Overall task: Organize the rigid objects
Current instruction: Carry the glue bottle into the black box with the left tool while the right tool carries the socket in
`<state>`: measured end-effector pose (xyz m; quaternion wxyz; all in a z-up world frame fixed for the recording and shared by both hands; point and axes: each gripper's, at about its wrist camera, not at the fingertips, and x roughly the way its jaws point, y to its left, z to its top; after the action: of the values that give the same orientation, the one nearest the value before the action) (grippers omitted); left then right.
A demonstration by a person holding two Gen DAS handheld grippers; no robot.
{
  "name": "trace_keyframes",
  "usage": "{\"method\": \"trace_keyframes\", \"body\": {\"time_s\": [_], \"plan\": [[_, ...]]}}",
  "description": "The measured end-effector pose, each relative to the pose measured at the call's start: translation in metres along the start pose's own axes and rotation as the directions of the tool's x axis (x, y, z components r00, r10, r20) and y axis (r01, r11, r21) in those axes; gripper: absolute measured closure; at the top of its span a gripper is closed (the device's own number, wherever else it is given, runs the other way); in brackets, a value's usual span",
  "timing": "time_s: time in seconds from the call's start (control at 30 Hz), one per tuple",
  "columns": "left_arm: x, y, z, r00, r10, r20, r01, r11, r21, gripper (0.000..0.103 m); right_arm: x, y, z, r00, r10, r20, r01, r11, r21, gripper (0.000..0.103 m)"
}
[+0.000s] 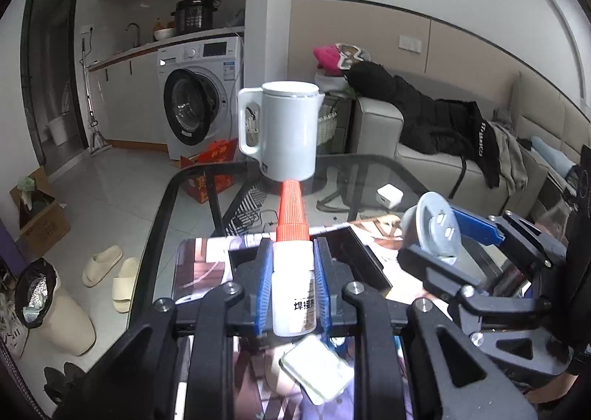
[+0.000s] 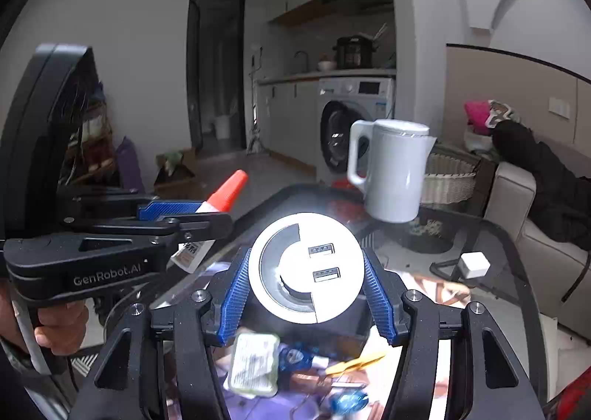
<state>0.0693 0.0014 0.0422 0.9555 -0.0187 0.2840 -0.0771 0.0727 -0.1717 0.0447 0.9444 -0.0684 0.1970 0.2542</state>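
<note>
My left gripper (image 1: 293,268) is shut on a white glue bottle (image 1: 293,294) whose orange ribbed cap points forward. It is held above the glass table (image 1: 162,205). The right wrist view shows the same left gripper (image 2: 210,215) and glue bottle (image 2: 225,194) at the left, with a hand on the grip. My right gripper (image 2: 306,272) is shut on a round white USB socket disc (image 2: 332,246), its two ports facing the camera. In the left wrist view, this right gripper (image 1: 448,241) and disc (image 1: 436,220) are to the right, level with the bottle.
A white kettle (image 1: 284,132) stands at the table's far end, and a white charger cube (image 1: 388,195) lies to its right. Below the grippers are a small clear packet (image 2: 253,364), a yellow clip (image 2: 354,362) and blue bits (image 2: 347,401) on a printed sheet. A sofa with clothes (image 1: 443,124) is on the right.
</note>
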Motion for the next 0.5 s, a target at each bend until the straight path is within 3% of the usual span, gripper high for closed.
{"method": "trace_keyframes", "body": {"time_s": [0.13,0.23,0.33,0.5], "plan": [[0.015,0.004,0.008,0.999,0.029,0.038,-0.029,1.0,-0.006,0.084,0.011,-0.011,0.01,0.999,-0.039,0.029,0.038,0.999,0.016,0.044],[0.035,0.006,0.008,0.999,0.034,0.015,-0.033,0.999,-0.027,0.084,0.026,-0.02,0.015,0.999,-0.042,0.026,0.041,0.998,0.051,0.044],[0.067,0.011,0.003,0.997,0.005,-0.074,-0.01,0.997,-0.071,0.084,0.047,-0.03,0.016,1.0,-0.006,-0.018,0.008,0.994,0.113,0.044],[0.115,0.009,-0.014,0.976,-0.003,-0.219,-0.014,0.997,-0.079,0.084,0.089,-0.043,0.006,0.992,0.007,-0.125,0.015,0.985,0.169,0.044]]}}
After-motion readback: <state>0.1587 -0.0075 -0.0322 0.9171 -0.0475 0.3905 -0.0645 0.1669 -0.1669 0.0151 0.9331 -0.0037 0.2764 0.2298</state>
